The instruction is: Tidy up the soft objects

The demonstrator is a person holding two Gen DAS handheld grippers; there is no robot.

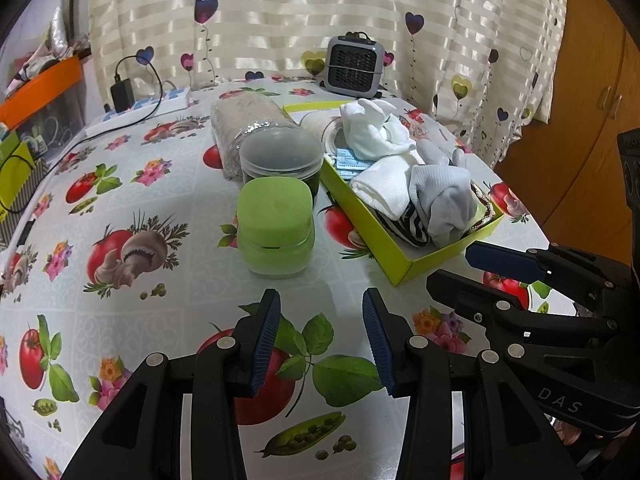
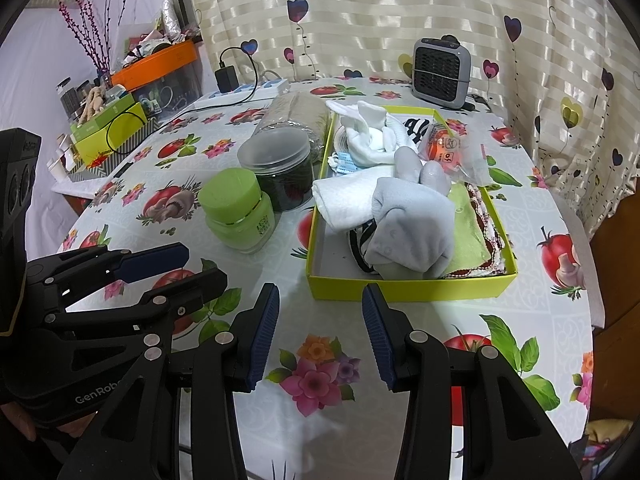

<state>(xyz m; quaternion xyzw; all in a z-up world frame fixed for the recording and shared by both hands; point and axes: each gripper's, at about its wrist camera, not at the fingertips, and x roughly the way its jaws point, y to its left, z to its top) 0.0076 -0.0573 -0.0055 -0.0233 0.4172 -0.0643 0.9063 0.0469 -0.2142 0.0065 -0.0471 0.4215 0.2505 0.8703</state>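
A lime-green cardboard box [image 2: 404, 290] [image 1: 404, 268] sits on the table and holds soft items: a grey glove [image 2: 412, 224] [image 1: 444, 196] on top, white socks [image 2: 372, 136] [image 1: 376, 132], a folded white cloth [image 2: 344, 196], a green cloth [image 2: 468, 232], blue face masks [image 2: 344, 162] and a plastic packet [image 2: 452, 148]. My left gripper [image 1: 320, 340] is open and empty, hovering over the tablecloth in front of the jars; it also shows in the right wrist view [image 2: 192, 268]. My right gripper [image 2: 320, 336] is open and empty, just in front of the box; it also shows in the left wrist view [image 1: 472, 264].
A green-lidded jar [image 1: 274, 228] [image 2: 236, 208], a clear-lidded dark jar [image 2: 278, 168] [image 1: 280, 156] and a lying plastic bottle [image 1: 244, 124] stand left of the box. A grey fan heater [image 2: 440, 68], a power strip with charger [image 2: 248, 88] and cluttered boxes [image 2: 112, 128] line the back and left.
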